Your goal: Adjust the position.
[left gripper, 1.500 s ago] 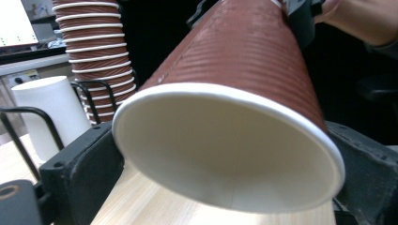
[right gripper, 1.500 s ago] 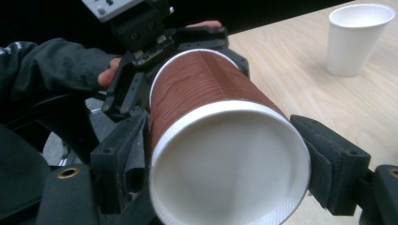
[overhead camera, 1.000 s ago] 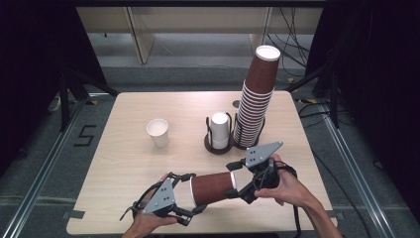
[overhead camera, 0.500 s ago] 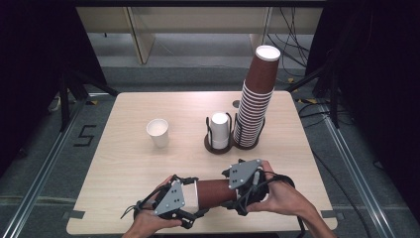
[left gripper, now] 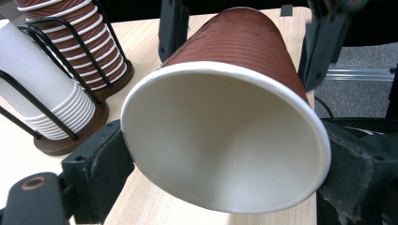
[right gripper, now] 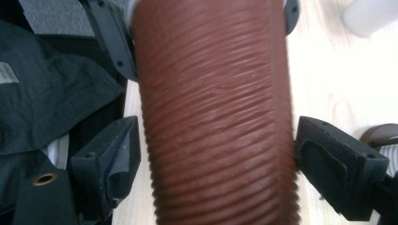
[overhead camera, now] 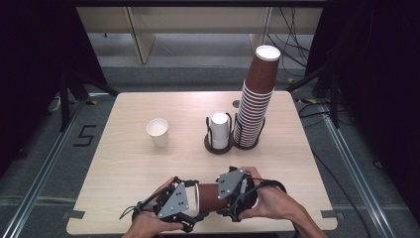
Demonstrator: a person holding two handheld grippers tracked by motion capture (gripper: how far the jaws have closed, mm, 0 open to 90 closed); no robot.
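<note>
Two grippers met over one brown cup (overhead camera: 214,197) at the near edge of the table (overhead camera: 124,163) in the high view, the cup lying on its side between them. You had your left gripper (overhead camera: 190,210) at the white rim end and your right gripper (overhead camera: 233,201) at the base end. Farther back stood a tall stack of brown cups (overhead camera: 255,106), a short stack of white cups (overhead camera: 219,131) in a wire holder, and a lone white cup (overhead camera: 158,132) well apart to the left.

In the left gripper view, the jaws sat against the rim of the brown cup (left gripper: 225,136) on both sides, clenched on it.

In the right gripper view, the ribbed wall of the brown cup (right gripper: 213,117) ran between the jaws; the left jaw looked to be touching, but a sliver of table showed by the right one, so I cannot tell whether that grip had closed.

As I judge it, the cup was off the stack and held, yet not set down or passed over; that part remained.
</note>
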